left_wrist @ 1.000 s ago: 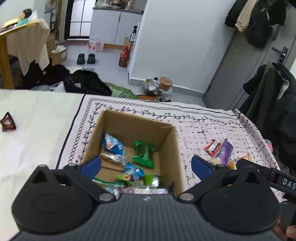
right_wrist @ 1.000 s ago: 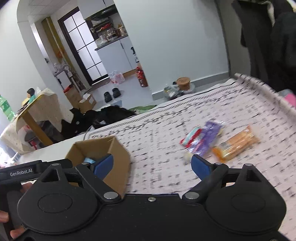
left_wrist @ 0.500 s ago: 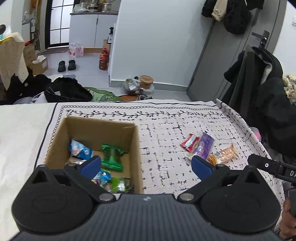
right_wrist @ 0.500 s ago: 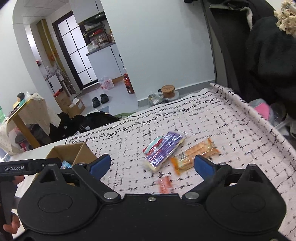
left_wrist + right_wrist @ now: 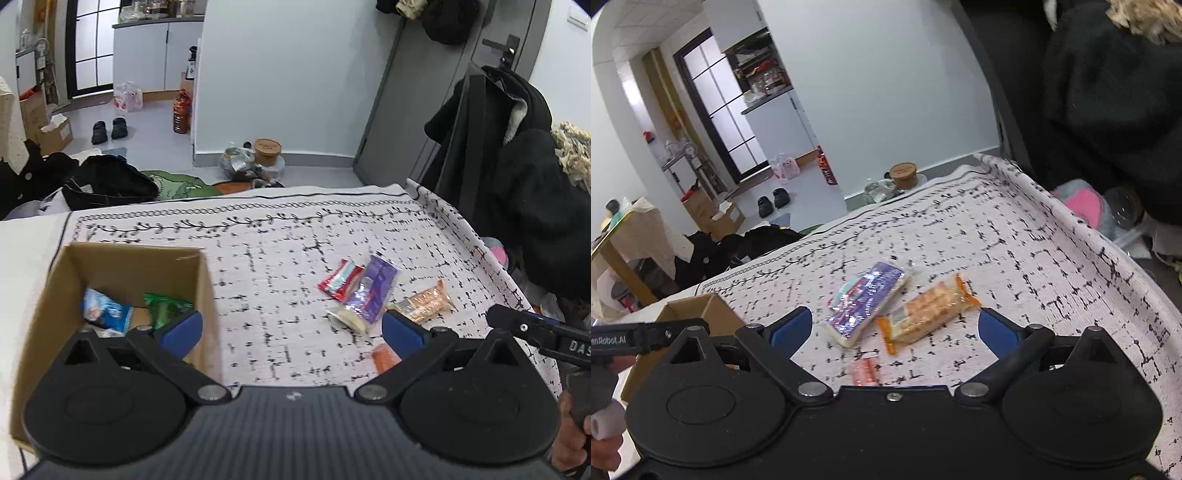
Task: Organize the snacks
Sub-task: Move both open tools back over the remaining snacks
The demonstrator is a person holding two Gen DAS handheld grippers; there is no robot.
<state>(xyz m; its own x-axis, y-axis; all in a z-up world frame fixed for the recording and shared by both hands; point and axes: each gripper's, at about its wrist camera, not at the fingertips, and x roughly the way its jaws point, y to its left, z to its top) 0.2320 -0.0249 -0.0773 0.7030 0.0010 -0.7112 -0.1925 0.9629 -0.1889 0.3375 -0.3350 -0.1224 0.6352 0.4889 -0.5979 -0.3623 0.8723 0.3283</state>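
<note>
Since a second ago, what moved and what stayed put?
Both tools swung right, away from the box toward the loose snacks: the left tool was over the box, the right tool now frames the purple packet and orange packet. Both stayed open, holding nothing. Snacks and box haven't moved.

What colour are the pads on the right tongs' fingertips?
Blue pads, set on black arms; clearest in the right wrist view.

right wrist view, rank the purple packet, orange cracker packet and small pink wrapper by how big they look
1. purple packet and orange cracker packet: they look about alike in size, so no ranking between them.
2. small pink wrapper: clearly the smallest, though nearest the camera and partly hidden by the hand-held gripper body.
</note>
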